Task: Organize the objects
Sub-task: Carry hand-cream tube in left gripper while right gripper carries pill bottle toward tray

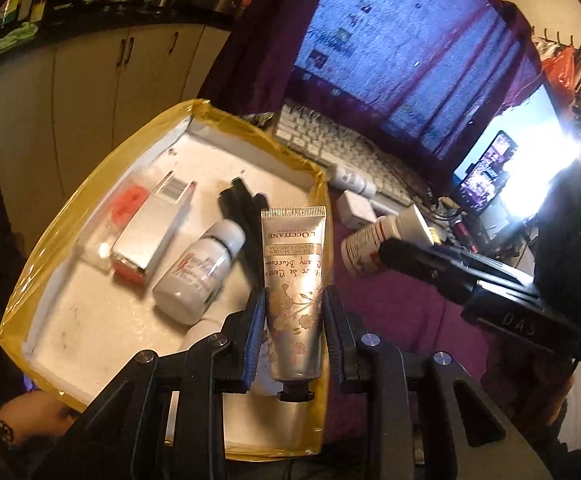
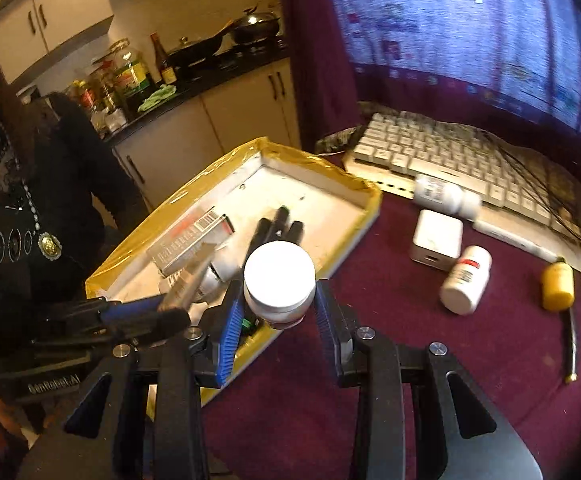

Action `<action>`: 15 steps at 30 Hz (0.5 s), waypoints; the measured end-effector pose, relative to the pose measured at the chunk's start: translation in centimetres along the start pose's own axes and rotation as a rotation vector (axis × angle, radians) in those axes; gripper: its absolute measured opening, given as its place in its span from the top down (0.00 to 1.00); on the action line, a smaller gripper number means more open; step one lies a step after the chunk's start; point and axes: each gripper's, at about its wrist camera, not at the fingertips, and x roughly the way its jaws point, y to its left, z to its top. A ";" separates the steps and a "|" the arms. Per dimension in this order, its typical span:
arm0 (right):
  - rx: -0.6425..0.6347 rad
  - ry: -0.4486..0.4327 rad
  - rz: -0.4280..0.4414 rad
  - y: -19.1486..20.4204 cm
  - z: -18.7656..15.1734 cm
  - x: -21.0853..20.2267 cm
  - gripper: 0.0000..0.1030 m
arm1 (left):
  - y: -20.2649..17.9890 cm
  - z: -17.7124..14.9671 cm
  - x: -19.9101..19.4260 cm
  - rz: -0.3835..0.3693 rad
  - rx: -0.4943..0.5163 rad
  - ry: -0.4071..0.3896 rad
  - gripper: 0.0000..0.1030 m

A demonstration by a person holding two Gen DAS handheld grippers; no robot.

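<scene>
A white tray with yellow taped rim [image 1: 62,236] [image 2: 322,168] holds a silver box [image 1: 150,228], a white bottle [image 1: 198,272] and black pens [image 1: 238,204]. My left gripper [image 1: 292,312] is shut on a silver L'Occitane hand cream tube [image 1: 294,280], held over the tray's right side. My right gripper [image 2: 276,308] is shut on a white-capped bottle [image 2: 278,280], held over the tray's near right edge. The left gripper and tube also show in the right wrist view [image 2: 186,288].
On the maroon cloth [image 2: 410,340] lie a white pill bottle [image 2: 466,280], a white charger cube [image 2: 436,240], another white bottle [image 2: 446,196] and a yellow object [image 2: 557,286]. A white keyboard [image 2: 450,156] and a monitor [image 2: 470,32] stand behind. A person [image 2: 30,208] sits at left.
</scene>
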 end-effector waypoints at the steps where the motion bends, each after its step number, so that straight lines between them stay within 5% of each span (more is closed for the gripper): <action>1: -0.003 0.004 0.001 0.1 0.1 0.4 0.68 | 0.2 -0.1 0.2 0.010 0.001 0.007 0.76; 15: 0.005 0.059 -0.002 0.3 2.5 4.7 0.68 | 2.1 0.2 1.4 0.086 -0.016 0.031 0.76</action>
